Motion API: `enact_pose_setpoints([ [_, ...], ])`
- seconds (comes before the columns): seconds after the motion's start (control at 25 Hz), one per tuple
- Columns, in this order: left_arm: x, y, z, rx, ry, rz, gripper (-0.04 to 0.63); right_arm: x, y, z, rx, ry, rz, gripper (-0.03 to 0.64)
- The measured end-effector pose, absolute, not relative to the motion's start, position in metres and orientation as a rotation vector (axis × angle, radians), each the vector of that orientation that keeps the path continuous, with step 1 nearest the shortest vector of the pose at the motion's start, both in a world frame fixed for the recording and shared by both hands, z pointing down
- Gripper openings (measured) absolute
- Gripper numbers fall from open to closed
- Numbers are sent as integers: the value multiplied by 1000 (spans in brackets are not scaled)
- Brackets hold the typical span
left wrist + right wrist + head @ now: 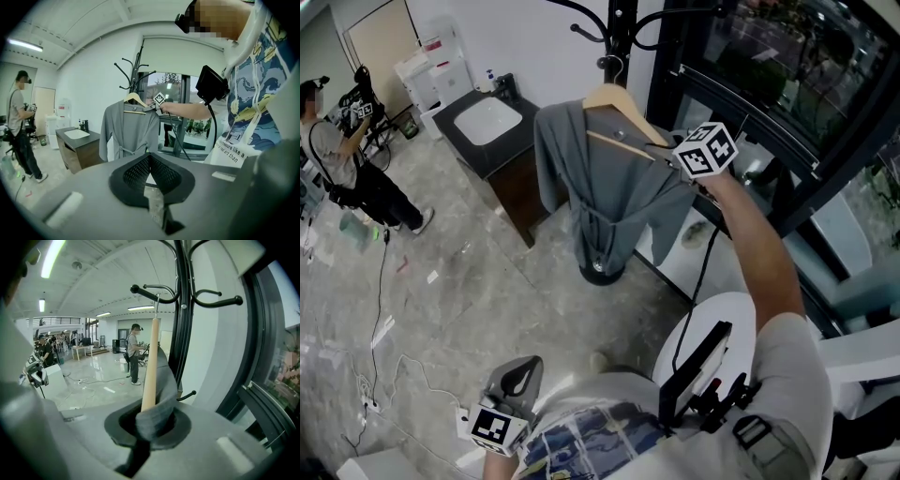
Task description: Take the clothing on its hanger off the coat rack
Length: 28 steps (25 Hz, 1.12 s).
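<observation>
A grey garment (600, 197) hangs on a wooden hanger (619, 103), whose metal hook (157, 298) rests over an arm of the black coat rack (622, 19). My right gripper (661, 148) is raised to the hanger's right shoulder. In the right gripper view it (152, 420) is shut on the hanger's wooden arm (151, 366) together with the grey cloth (161, 394) draped over it. My left gripper (517, 380) is held low near my body, far from the rack, jaws shut and empty (149, 157). From there the garment (129, 131) shows whole.
A dark cabinet with a white sink (487, 122) stands left of the rack. A black window frame (750, 103) runs close on the right. A person (347, 169) stands at the far left. Cables (384, 281) trail over the marble floor.
</observation>
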<state>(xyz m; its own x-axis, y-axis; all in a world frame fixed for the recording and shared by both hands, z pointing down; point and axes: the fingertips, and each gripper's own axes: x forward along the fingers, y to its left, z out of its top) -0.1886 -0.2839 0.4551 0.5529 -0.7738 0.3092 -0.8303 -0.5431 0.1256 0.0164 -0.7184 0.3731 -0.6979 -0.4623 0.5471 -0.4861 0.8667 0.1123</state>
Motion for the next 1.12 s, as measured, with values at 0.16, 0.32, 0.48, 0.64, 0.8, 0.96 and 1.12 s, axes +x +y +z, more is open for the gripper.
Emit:
enact_pose_setpoints([
  [0.16, -190, -271, 450, 2545, -1329, 316, 3, 14, -702, 355, 706, -2460, 16, 5],
  [0.32, -189, -255, 450, 2540, -1325, 297, 3, 16, -679, 338, 714, -2466, -29, 5],
  [0.48, -191, -243, 443, 2515, -1333, 265, 3, 16, -652, 325, 706, -2476, -56, 5],
  [0.64, -200, -223, 436, 2526, -1348, 245, 3, 13, -613, 317, 700, -2474, -79, 5],
  [0.8, -210, -198, 434, 2529, -1349, 226, 3, 5, -563, 319, 681, -2479, -85, 5],
  [0.96, -212, -171, 429, 2560, -1309, 198, 3, -3, -511, 325, 652, -2477, -76, 5],
  [1.12, -218, -149, 426, 2569, -1299, 197, 3, -15, -464, 326, 626, -2478, -94, 5],
])
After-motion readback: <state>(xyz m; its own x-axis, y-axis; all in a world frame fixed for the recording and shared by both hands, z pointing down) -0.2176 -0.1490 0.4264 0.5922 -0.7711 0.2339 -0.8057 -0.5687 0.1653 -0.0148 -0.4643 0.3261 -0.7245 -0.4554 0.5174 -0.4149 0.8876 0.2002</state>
